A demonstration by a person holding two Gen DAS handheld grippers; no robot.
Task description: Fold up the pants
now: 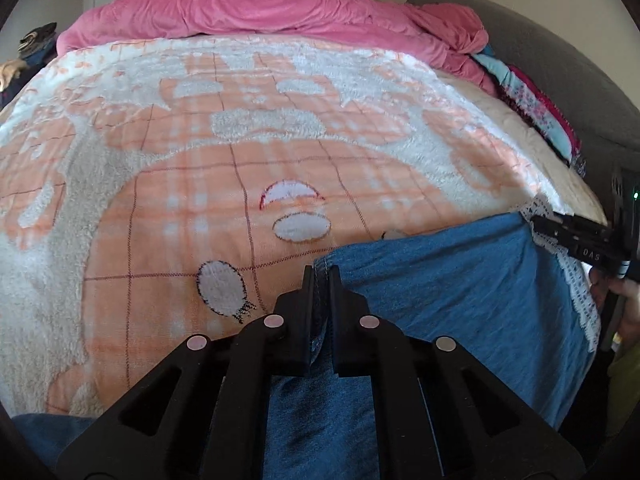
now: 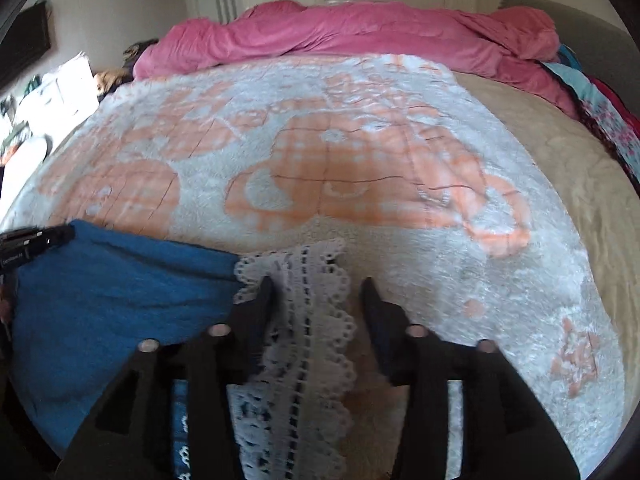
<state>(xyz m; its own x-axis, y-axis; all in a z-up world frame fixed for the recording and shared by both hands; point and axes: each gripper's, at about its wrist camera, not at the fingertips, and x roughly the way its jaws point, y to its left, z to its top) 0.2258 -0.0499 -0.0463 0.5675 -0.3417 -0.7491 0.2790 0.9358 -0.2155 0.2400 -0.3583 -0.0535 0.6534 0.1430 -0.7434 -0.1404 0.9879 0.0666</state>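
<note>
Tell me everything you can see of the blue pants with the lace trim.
The blue pants look like denim, with a white lace trim along one end. They lie on the orange-and-white fleece blanket at the near edge of the bed. The left claw is shut on a stitched edge of the cloth. The right claw stands open over the lace, one finger on either side of it.

The left tool is black plastic. It has two flat fingers and four round silver screws on its arms. The right tool looks the same, black with pointed fingers. Bare skin of the right hand shows at the edge.
</note>
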